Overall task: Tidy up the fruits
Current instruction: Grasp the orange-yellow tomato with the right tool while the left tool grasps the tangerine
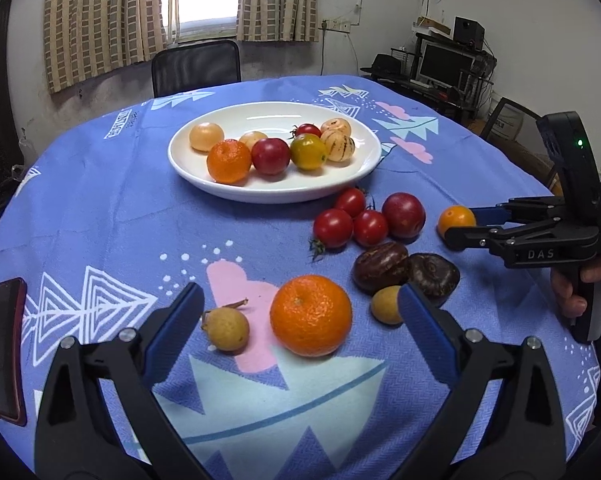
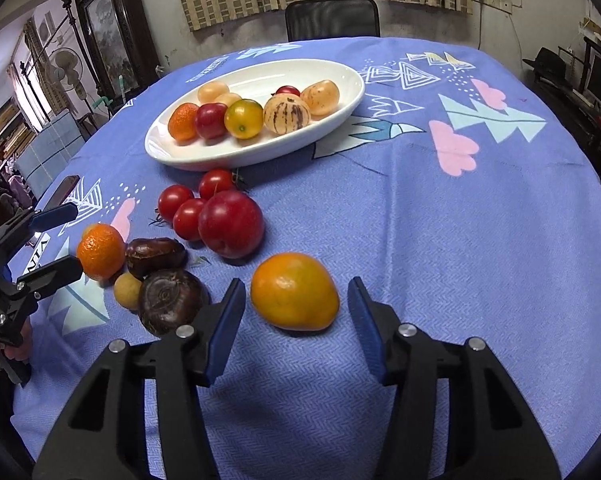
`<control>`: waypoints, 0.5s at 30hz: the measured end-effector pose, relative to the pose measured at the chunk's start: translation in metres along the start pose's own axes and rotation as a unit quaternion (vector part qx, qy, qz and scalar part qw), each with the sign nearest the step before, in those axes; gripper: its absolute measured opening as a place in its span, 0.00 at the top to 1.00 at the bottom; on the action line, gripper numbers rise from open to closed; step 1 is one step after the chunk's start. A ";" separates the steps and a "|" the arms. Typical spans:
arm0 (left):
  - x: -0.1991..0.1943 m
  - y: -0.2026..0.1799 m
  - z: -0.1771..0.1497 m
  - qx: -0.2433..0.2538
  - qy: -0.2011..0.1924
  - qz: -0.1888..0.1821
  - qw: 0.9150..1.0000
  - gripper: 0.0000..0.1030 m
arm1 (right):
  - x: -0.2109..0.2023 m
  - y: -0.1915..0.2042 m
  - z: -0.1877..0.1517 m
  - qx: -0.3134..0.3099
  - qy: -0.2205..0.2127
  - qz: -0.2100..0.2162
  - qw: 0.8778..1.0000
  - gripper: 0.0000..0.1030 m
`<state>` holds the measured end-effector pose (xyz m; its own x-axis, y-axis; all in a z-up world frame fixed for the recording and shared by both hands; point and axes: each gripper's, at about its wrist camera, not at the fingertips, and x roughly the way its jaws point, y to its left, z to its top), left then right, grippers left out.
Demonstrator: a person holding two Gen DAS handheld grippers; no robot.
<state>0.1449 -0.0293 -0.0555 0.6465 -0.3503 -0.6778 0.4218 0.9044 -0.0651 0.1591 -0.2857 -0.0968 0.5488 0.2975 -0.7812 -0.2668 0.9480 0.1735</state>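
Right claw (image 2: 296, 316) stands wide open around an orange tomato (image 2: 295, 291) on the surface (image 2: 460, 240), not touching. Left claw (image 1: 300, 316) gapes, empty, around a tangerine (image 1: 310, 314). Plate (image 1: 220, 188) holds seven fruits.

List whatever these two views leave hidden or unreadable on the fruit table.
- Small tan fruit, left wrist view: its right side sits behind the left gripper finger.
- Yellow-orange fruit, left wrist view: partly covered by the right gripper fingers.
- Back fruits on the white plate, right wrist view: mostly hidden by the front row.
- Dark flat object, left wrist view: distorted at the edge, unidentifiable.
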 end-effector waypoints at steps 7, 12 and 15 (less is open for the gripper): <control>0.009 0.000 -0.003 -0.003 0.018 -0.021 1.000 0.20 | 0.000 0.000 0.000 0.001 0.001 -0.001 1.000 0.47; 0.015 -0.003 -0.006 0.003 0.031 -0.027 0.999 0.25 | 0.000 0.001 0.000 -0.002 0.001 -0.004 1.000 0.47; 0.017 -0.005 -0.006 0.004 0.035 -0.029 0.999 0.27 | 0.000 0.001 -0.001 -0.002 0.001 -0.004 1.000 0.47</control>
<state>0.1498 -0.0378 -0.0713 0.5750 -0.3838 -0.7226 0.4628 0.8809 -0.0996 0.1583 -0.2850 -0.0968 0.5497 0.2899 -0.7834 -0.2652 0.9499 0.1654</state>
